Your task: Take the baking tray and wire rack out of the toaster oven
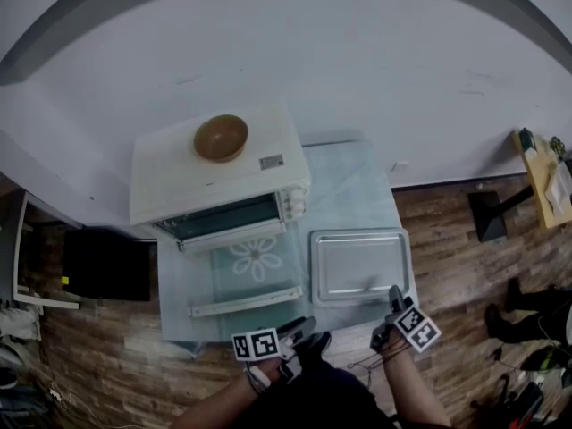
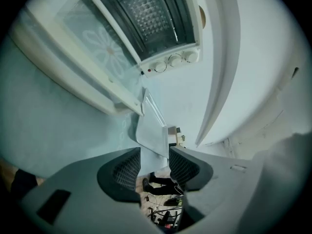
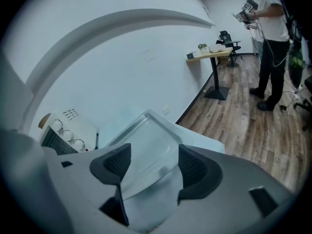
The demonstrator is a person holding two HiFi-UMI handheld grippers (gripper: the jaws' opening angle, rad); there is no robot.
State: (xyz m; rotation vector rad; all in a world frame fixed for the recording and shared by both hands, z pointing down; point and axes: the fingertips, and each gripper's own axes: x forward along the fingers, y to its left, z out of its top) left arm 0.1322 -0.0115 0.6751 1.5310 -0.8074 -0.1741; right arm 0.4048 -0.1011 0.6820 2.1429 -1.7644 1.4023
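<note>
A silver baking tray [image 1: 359,264] lies flat on the pale table [image 1: 357,190], to the right of the white toaster oven [image 1: 179,181]. The oven's glass door [image 1: 255,262] hangs open toward me. In the left gripper view a wire rack [image 2: 147,11] sits inside the oven cavity. My right gripper [image 1: 393,295] hovers over the tray's near right rim, jaws open; the tray [image 3: 146,143] shows beyond them, untouched. My left gripper [image 1: 299,329] is open at the table's front edge, by the door's corner. It looks across the tray's edge [image 2: 153,130], with nothing between its pads.
A wooden bowl [image 1: 221,138] rests on the oven's top. The oven's knobs [image 2: 174,60] face me. A black box [image 1: 107,262] stands left of the table. On the wood floor to the right stand a desk [image 3: 209,55] and a person [image 3: 273,28].
</note>
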